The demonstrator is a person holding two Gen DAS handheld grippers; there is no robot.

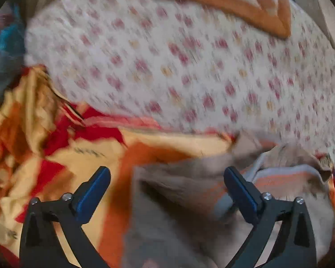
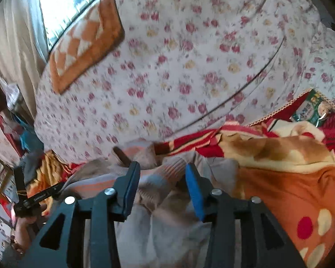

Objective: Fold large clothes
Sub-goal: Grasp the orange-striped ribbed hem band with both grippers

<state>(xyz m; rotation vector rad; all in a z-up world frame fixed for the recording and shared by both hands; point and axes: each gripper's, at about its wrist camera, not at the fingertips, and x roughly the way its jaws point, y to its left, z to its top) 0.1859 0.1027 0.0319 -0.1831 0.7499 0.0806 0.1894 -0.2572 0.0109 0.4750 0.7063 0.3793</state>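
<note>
Two grippers hover over one grey-beige knitted garment with orange and blue-grey stripes [image 2: 145, 174], which lies crumpled on a fleece blanket patterned in orange, cream and red [image 1: 55, 156] at the near edge of a bed. We see our left gripper [image 1: 167, 176] with its blue-padded fingers [image 1: 93, 192] spread wide; the plain grey part of the garment lies below and between them, and neither pad touches the cloth. Our right gripper [image 2: 162, 178] stands partly open over the striped, ribbed part of the same garment; a fold of knit rises into the gap between its fingers [image 2: 195, 192], yet the pads do not press on it. Beyond the garment, a white bed cover printed with pink and yellow roses [image 2: 178, 67] stretches across the bed, and an orange and cream diamond-patterned pillow [image 2: 87, 42] rests on its far side near a bright window with a pale curtain [image 2: 15, 33]. At the right edge of the right wrist view a green printed packet [image 2: 310, 109] lies on the blanket, well apart from the garment.
</note>
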